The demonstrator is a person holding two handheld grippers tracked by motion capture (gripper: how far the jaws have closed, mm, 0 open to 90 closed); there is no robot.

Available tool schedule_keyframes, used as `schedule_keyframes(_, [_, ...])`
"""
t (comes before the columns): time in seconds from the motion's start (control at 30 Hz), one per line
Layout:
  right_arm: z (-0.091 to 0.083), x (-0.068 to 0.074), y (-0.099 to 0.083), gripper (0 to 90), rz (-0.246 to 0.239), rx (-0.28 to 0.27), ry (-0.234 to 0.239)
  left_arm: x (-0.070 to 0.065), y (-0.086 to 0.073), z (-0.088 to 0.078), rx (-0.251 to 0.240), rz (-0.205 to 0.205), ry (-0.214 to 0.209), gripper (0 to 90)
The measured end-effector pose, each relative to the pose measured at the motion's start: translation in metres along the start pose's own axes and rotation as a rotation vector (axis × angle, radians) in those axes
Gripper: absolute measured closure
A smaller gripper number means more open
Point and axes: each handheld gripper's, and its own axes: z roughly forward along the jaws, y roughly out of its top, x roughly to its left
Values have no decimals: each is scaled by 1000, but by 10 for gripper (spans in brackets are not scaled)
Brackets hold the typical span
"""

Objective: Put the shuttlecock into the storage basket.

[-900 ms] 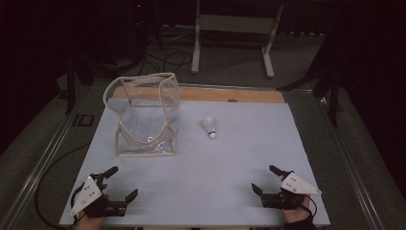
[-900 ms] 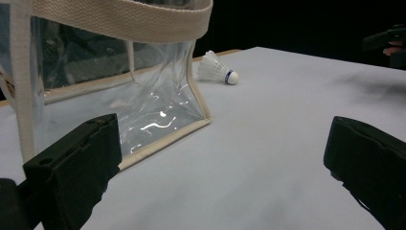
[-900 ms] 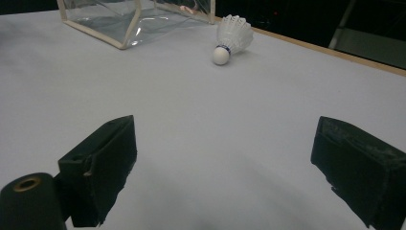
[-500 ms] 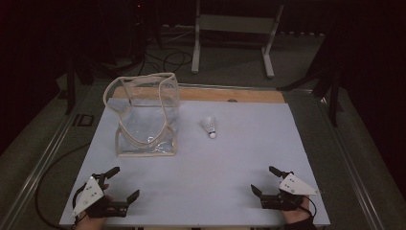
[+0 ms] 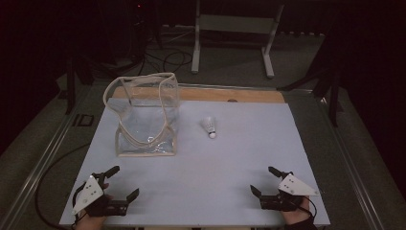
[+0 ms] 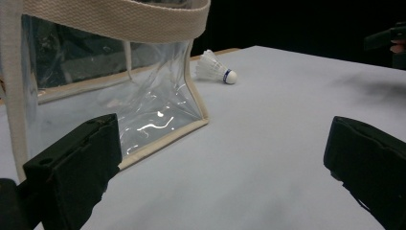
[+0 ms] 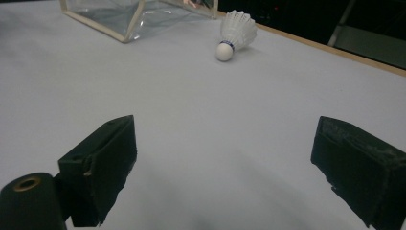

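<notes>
Left tongs (image 5: 116, 183) gape empty at the counter's (image 5: 239, 191) near edge, clear bag (image 5: 146, 117) stands left of shuttlecock (image 5: 209, 127) lying mid-counter, right tongs (image 5: 270, 181) gape empty too; a clumsy pinch could crush its feathers

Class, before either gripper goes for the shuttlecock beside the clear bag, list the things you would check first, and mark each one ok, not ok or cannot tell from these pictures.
1. Left gripper open with nothing between its jaws: ok.
2. Right gripper open with nothing between its jaws: ok.
3. Shuttlecock lying free on the table, apart from the bag: ok.
4. Clear bag standing upright with its mouth open upward: ok.
5. Bare table between the right gripper and the shuttlecock: ok.
6. Handle straps clear of the bag's mouth: cannot tell; they droop along the rim.
</notes>
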Motion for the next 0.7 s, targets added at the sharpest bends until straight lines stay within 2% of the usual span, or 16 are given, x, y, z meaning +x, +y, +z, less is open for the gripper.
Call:
schedule_keyframes(0.2, [2, 4, 2, 84, -6, 3, 9, 0, 0, 0, 1, 2, -1, 3])
schedule_keyframes(0.27, [1, 3, 4, 85, 7, -5, 16, 0, 0, 0, 2, 2, -2, 3])
schedule_keyframes(0.63, [-13, -1, 27, 84, 3, -20, -27, 0, 0, 0, 2, -1, -2, 3])
schedule_keyframes(0.7, [-14, -2, 32, 84, 16, -22, -18, 0, 0, 0, 2, 0, -2, 3])
